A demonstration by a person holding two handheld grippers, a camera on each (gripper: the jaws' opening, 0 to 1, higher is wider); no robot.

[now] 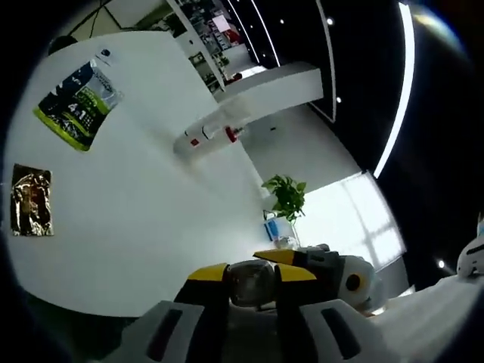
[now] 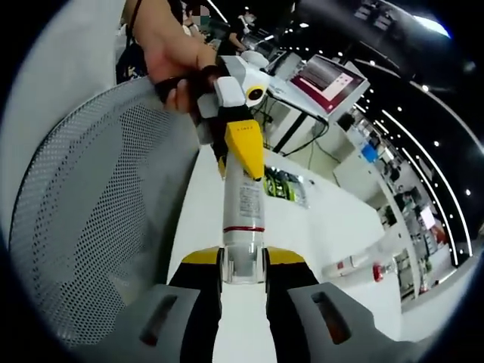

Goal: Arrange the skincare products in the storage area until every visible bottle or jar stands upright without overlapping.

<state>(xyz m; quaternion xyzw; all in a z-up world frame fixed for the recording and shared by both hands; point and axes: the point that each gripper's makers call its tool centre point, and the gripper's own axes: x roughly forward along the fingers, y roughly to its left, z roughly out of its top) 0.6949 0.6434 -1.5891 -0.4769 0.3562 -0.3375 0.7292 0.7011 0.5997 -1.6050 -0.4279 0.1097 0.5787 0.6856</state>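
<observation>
Right gripper view: both grippers clamp one tube (image 2: 243, 206), right gripper (image 2: 243, 265) on its near end, left gripper (image 2: 240, 144) far end, probably shut. Bottle (image 2: 355, 266) lies on table (image 2: 333, 219) at right.

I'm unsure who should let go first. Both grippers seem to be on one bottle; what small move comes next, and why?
Probably the left gripper should open: the bottle is clamped at both ends, its lower end in the right gripper, so it cannot be stood on the white table until one releases.
</observation>
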